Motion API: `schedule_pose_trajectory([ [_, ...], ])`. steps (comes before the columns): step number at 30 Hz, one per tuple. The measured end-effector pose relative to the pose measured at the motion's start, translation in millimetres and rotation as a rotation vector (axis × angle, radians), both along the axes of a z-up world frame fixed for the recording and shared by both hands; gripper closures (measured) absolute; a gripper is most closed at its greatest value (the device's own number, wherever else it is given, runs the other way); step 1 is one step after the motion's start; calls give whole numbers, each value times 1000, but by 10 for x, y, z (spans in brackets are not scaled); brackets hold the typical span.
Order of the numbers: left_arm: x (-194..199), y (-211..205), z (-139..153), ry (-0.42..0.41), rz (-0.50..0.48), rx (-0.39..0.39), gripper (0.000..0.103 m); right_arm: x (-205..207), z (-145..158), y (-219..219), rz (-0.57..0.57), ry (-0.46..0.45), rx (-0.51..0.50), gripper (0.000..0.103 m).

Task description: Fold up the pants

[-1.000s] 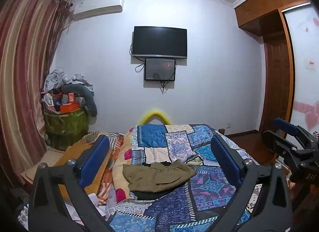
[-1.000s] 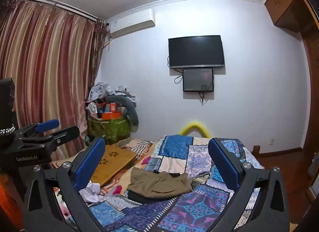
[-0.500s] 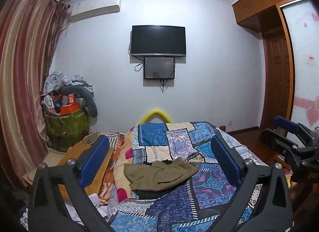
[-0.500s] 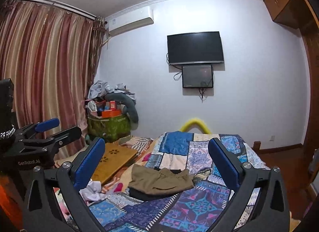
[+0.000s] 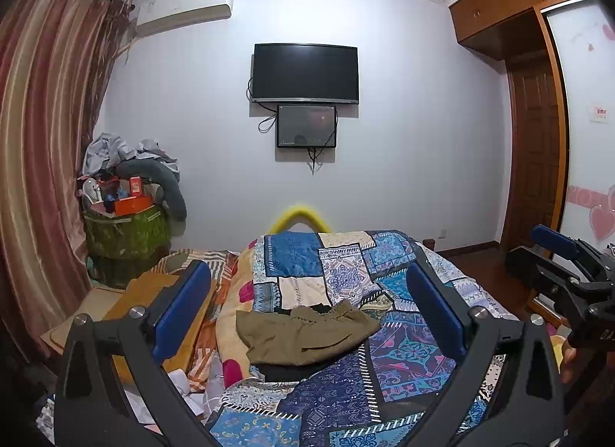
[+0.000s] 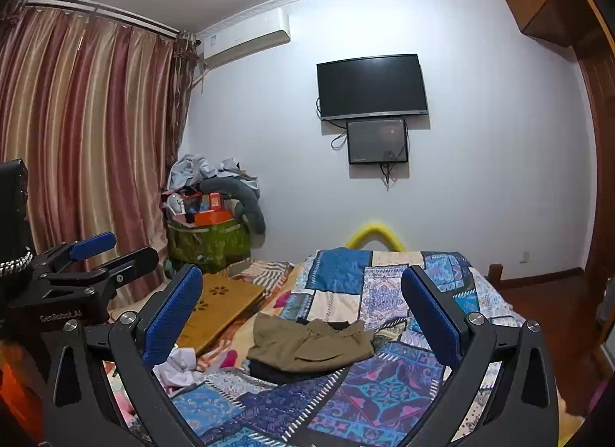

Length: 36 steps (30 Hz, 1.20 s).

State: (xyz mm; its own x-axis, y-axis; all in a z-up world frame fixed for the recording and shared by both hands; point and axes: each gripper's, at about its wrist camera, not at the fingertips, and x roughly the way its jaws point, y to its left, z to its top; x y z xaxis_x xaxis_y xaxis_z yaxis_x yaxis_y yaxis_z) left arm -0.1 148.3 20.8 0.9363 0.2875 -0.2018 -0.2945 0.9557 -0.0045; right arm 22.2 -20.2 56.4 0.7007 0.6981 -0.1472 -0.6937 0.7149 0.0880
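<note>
Olive-brown pants [image 5: 303, 335] lie crumpled on the patchwork quilt [image 5: 346, 277], resting on a dark garment [image 5: 292, 370]. The right wrist view shows the same pants [image 6: 311, 345] on the quilt [image 6: 384, 381]. My left gripper [image 5: 307, 310] hangs well short of the pants, open, with nothing between its blue pads [image 5: 180, 312]. My right gripper [image 6: 303, 316] is also open and empty, held back from the pants at a similar distance. Each gripper shows at the edge of the other's view: the right gripper [image 5: 565, 266] at far right, the left gripper [image 6: 96, 258] at far left.
A wooden lap table [image 6: 223, 304] lies left of the bed, with white crumpled cloth [image 6: 178, 366] near it. A green bin piled with clutter [image 5: 127, 224] stands by the striped curtain [image 5: 46, 139]. A television [image 5: 305, 74] hangs on the far wall; a wooden wardrobe [image 5: 538, 120] stands at right.
Both views have tilted slightly upward; the pants sit a little lower in frame. Both grippers stay open and the pants have not moved.
</note>
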Motion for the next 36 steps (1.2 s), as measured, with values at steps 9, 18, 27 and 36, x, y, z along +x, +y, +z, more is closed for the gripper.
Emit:
schedule_pose_trajectory([
  [9, 34, 31, -40, 7, -10, -2, 0, 9, 17, -16, -10, 5, -5, 0],
  [18, 39, 49, -46, 8, -16, -4, 0, 8, 16, -29, -11, 7, -5, 0],
  [27, 53, 24, -73, 9, -29, -1, 0, 8, 0, -39, -13, 14, -3, 0],
  [36, 58, 23, -81, 12, -41, -7, 0, 17, -2, -45, -16, 15, -2, 0],
])
